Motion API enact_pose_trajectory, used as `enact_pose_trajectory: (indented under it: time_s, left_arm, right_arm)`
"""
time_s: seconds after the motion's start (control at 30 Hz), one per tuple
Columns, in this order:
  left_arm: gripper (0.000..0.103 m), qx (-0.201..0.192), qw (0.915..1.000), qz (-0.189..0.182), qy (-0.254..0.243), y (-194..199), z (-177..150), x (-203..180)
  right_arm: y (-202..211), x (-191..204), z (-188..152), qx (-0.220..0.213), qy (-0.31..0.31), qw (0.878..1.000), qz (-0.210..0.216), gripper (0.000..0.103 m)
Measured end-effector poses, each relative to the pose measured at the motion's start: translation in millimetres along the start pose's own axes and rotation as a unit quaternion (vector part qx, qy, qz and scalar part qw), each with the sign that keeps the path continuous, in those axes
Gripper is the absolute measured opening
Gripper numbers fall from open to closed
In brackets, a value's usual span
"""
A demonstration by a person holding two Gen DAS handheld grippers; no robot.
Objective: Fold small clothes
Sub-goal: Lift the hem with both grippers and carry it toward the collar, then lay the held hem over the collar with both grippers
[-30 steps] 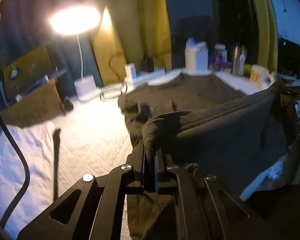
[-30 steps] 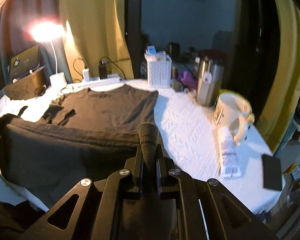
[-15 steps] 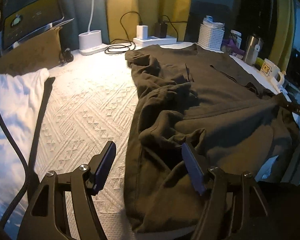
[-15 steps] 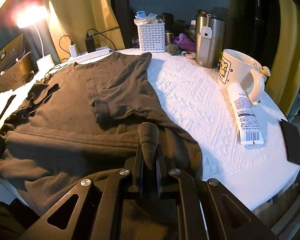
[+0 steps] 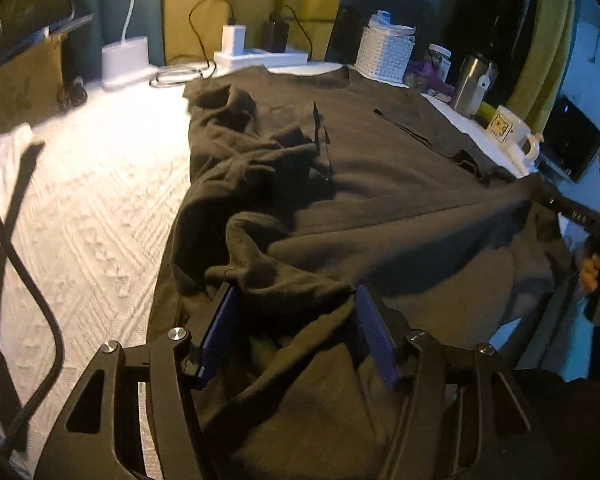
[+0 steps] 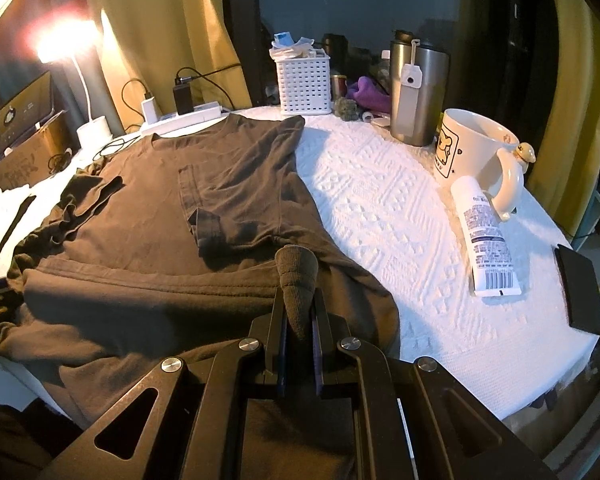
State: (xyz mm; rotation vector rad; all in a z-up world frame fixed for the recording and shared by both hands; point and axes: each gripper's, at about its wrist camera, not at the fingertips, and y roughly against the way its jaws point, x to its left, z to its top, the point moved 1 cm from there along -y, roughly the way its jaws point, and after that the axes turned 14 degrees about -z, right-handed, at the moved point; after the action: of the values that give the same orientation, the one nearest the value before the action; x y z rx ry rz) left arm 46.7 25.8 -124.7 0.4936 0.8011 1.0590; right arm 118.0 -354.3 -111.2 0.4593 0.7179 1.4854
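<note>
your dark t-shirt (image 6: pixel 220 184) lies on the white tabletop (image 6: pixel 380 216) with only its hem folded up: right hand-held gripper (image 6: pixel 299 316) pinches that hem, left hand-held gripper (image 5: pixel 296 332) is closing around loose cloth, sleeves still unfolded.

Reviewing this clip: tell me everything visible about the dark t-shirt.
The dark t-shirt is brownish-grey knit with a round neckline and short sleeves. It lies across the white textured cover, its bottom part folded up over the body and its left side bunched. The right tool is shut on a pinch of the hem. The left tool is closing, with loose fabric between its jaws.
</note>
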Motion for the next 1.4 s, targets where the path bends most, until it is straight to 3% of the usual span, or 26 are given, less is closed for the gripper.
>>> enact_pose_trajectory:
  time_s: [0.07,0.17,0.4,0.63,1.0,1.4]
  left_arm:
    - [0.022,-0.001,1.0000,0.008,-0.006,1.3,-0.1,-1.9]
    - [0.008,-0.012,0.9997,0.018,-0.005,9.5,1.3,0.8]
    - [0.007,-0.081,0.9954,0.043,-0.026,58.4,15.3,-5.5]
    - [0.007,-0.117,0.9909,0.057,-0.036,80.0,31.4,-4.6]
    - [0.007,-0.150,0.9848,0.074,-0.049,91.5,56.1,-3.4]
    - [0.007,-0.162,0.9810,0.081,-0.068,87.3,87.9,2.4]
  right_arm:
    - [2.4,-0.3,0.6,-0.004,0.002,1.000,0.001,0.009]
    - [8.5,-1.5,3.0,-0.014,0.002,1.000,0.002,0.009]
    - [28.9,-1.5,13.0,-0.042,0.004,0.999,0.002,0.009]
    - [46.8,-2.4,27.6,-0.070,0.004,0.998,0.000,0.009]
    - [58.5,0.1,60.2,-0.105,0.011,0.994,0.000,0.009]
    - [43.9,8.8,98.1,-0.111,0.017,0.994,-0.001,0.009]
